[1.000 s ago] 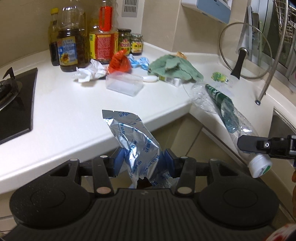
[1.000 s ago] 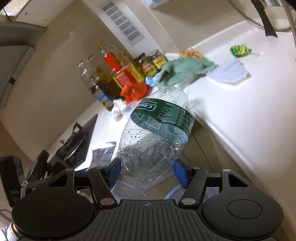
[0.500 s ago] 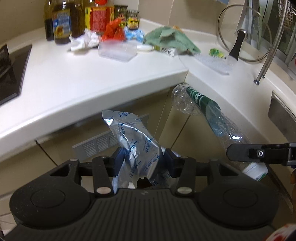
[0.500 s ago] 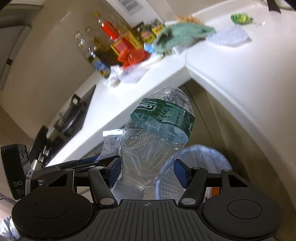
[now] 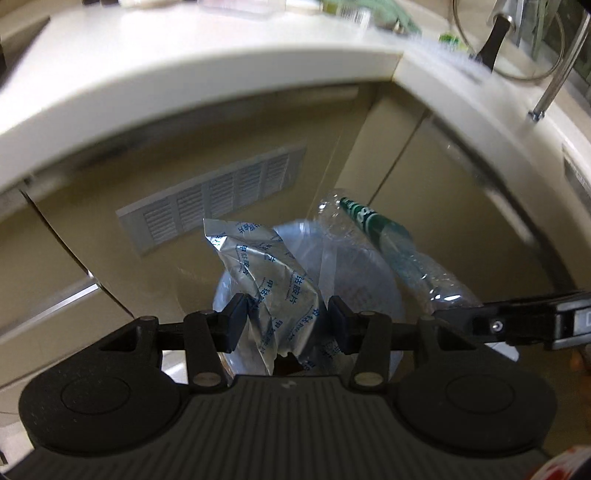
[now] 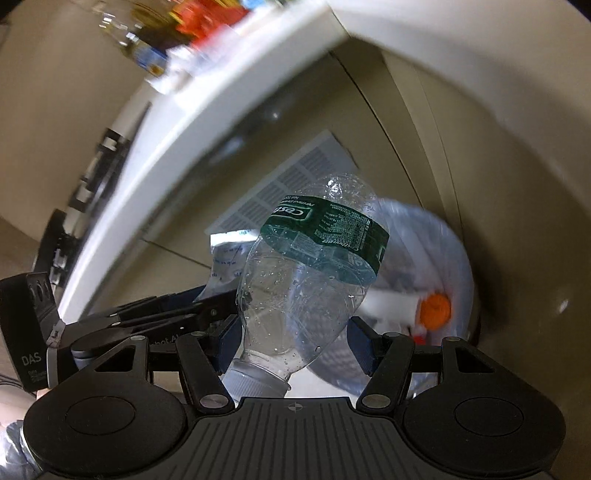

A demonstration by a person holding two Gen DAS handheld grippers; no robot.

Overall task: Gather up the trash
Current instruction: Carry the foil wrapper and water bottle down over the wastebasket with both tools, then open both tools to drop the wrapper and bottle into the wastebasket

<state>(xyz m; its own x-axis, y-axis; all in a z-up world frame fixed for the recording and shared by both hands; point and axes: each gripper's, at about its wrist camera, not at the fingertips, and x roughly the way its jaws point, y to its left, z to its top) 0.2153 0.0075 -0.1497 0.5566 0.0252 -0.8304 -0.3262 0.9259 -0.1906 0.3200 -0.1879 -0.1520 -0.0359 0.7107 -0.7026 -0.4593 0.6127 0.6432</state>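
Observation:
My left gripper (image 5: pixel 286 323) is shut on a crumpled silver foil packet (image 5: pixel 266 280) with blue print. My right gripper (image 6: pixel 293 339) is shut on a clear plastic bottle (image 6: pixel 310 277) with a green label, cap end towards the camera. Both hang below the counter edge, over a bin lined with a pale blue bag (image 6: pixel 436 258), which also shows behind the packet (image 5: pixel 369 273). In the left wrist view the bottle (image 5: pixel 391 243) and the right gripper (image 5: pixel 517 325) show at the right. The foil packet (image 6: pixel 225 254) and the left gripper (image 6: pixel 155 310) appear at the left of the right wrist view.
The white counter edge (image 5: pixel 184 77) curves overhead, with beige cabinet doors and a white vent grille (image 5: pixel 214 199) below it. Inside the bin lie white trash and something orange (image 6: pixel 436 308). A pot lid handle (image 5: pixel 495 29) and a metal rod (image 5: pixel 557 70) stand on the counter at the right.
Both grippers have sunk from counter height to below the counter edge and tipped downward, still holding the packet and the bottle. The lined bin has come into view beneath them.

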